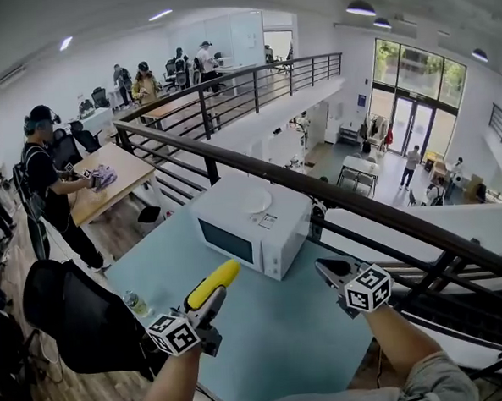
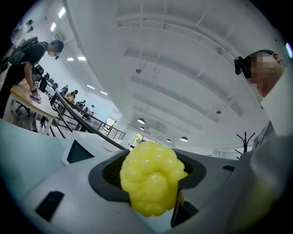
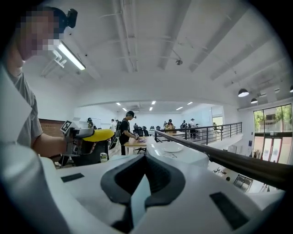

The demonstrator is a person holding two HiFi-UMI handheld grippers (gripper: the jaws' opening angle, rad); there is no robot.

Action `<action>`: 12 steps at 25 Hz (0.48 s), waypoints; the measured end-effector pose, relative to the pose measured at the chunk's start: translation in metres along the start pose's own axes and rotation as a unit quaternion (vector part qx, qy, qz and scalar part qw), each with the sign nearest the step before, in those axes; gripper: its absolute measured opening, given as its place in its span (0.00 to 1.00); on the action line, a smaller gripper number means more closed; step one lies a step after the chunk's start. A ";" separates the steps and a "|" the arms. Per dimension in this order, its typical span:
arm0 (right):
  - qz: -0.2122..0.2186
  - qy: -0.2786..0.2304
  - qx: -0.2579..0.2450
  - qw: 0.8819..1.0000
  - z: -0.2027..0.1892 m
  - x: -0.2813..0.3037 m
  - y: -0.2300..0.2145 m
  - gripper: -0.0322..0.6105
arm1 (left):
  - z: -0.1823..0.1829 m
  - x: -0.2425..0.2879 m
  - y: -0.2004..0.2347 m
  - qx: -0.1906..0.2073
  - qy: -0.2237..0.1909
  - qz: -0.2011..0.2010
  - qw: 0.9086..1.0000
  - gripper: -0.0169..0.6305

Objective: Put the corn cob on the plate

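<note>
The blue table (image 1: 276, 338) has a white microwave (image 1: 236, 230) on it, and the plate (image 1: 255, 202) sits on top. I guess that's why I'm carrying the corn cob (image 1: 212, 284) high and level, about 7 o'clock from the plate. My left gripper (image 1: 208, 301) is clamped on its base. My right gripper (image 1: 327, 271), at 3 o'clock of the cob, is pinched together and empty. Only the left gripper view shows the pads biting the kernels. The right gripper view shows the cob side-on.
</note>
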State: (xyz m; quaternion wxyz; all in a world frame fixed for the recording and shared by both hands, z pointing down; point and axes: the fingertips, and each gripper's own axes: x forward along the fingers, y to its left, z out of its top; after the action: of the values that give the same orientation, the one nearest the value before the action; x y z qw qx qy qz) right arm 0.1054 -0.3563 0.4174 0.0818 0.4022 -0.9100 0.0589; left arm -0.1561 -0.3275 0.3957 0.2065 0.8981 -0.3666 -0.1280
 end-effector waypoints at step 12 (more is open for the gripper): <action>0.029 -0.010 -0.027 0.999 0.028 0.111 -0.083 0.08 | 0.063 0.111 0.078 0.040 -0.008 -0.002 0.999 0.43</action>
State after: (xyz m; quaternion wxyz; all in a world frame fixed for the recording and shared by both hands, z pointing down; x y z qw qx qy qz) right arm 0.0907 -0.4972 0.4155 0.0820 0.3737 -0.9234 0.0323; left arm -0.1495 -0.4746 0.3681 0.1673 0.9052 -0.3714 -0.1211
